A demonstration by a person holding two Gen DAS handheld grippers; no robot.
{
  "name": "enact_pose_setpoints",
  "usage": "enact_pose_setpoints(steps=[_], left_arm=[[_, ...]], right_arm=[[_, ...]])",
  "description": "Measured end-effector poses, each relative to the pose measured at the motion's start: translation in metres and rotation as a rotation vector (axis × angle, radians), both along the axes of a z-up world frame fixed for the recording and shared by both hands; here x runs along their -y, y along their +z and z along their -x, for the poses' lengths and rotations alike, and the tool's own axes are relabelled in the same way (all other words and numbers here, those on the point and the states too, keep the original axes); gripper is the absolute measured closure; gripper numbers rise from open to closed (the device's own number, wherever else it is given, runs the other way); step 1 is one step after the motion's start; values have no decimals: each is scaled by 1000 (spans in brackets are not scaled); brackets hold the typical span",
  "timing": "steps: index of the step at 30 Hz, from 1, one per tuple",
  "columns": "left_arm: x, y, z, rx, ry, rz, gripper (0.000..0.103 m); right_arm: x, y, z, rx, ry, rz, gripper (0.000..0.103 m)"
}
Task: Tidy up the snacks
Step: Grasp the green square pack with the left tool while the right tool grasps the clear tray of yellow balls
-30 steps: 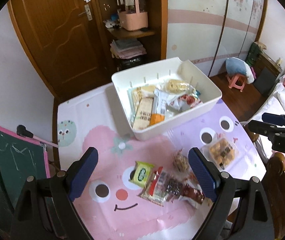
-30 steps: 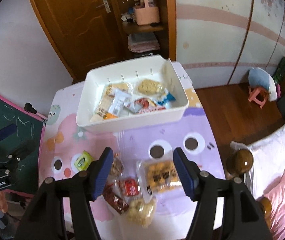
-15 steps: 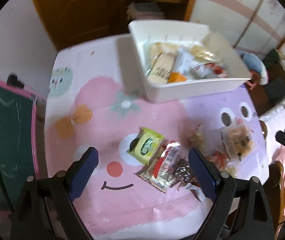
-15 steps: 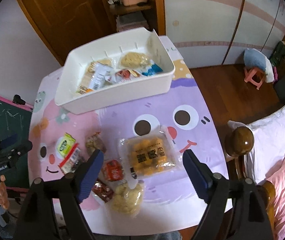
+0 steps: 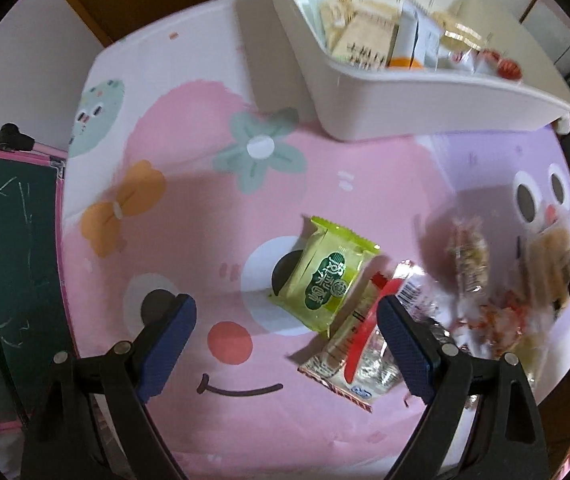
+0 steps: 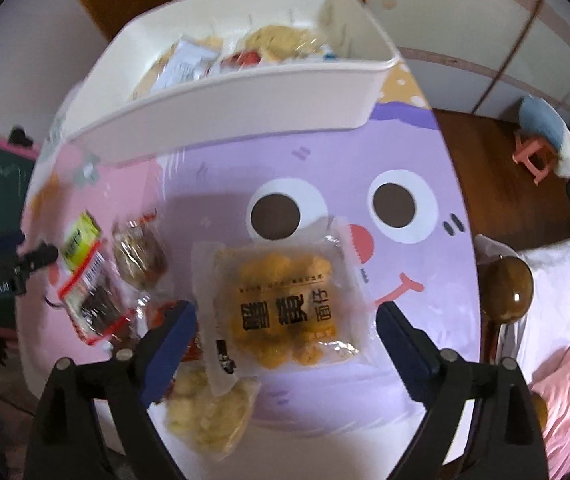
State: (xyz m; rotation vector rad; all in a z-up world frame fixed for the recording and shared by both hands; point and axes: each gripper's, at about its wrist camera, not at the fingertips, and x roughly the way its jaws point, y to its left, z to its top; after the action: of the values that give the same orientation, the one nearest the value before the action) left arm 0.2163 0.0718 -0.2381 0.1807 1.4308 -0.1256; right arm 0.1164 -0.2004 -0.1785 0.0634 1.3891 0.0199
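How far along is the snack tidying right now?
Partly done: several packets already lie in the white bin. Nothing is held; the left gripper is open, and the right gripper, jaws opening, sits over the yellow snack bag. The green packet and others remain on the table.

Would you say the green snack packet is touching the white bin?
Apart. The left wrist view shows the green snack packet lying flat on the mat, with a wide stretch of bare pink mat between it and the white bin.

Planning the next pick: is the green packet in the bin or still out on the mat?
Out. The green packet lies flat on the mat, apart from the white bin.
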Motion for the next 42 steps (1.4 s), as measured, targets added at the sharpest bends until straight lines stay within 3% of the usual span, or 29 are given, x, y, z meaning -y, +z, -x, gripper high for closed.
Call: enact_pose_setpoints(steps=[7, 20, 23, 25, 28, 30, 42], left_arm=[[2, -23, -10, -36, -11, -26, 12], [9, -42, -24, -74, -15, -14, 22], [8, -41, -26, -80, -13, 14, 30], [8, -40, -26, -90, -13, 39, 46], [21, -35, -22, -88, -30, 47, 58], [23, -30, -14, -84, -40, 39, 61], [20, -31, -15, -83, -43, 50, 62]], right_arm=[[-9, -31, -6, -54, 42, 39, 4], [-8, -47, -28, -86, 60, 38, 0], [-6, -49, -35, -97, 71, 45, 0], [-8, -49, -36, -96, 80, 52, 0], [-12, -50, -40, -94, 84, 57, 0], [-15, -49, -40, -94, 86, 63, 0], [-37, -49, -33, -51, 54, 106, 0]])
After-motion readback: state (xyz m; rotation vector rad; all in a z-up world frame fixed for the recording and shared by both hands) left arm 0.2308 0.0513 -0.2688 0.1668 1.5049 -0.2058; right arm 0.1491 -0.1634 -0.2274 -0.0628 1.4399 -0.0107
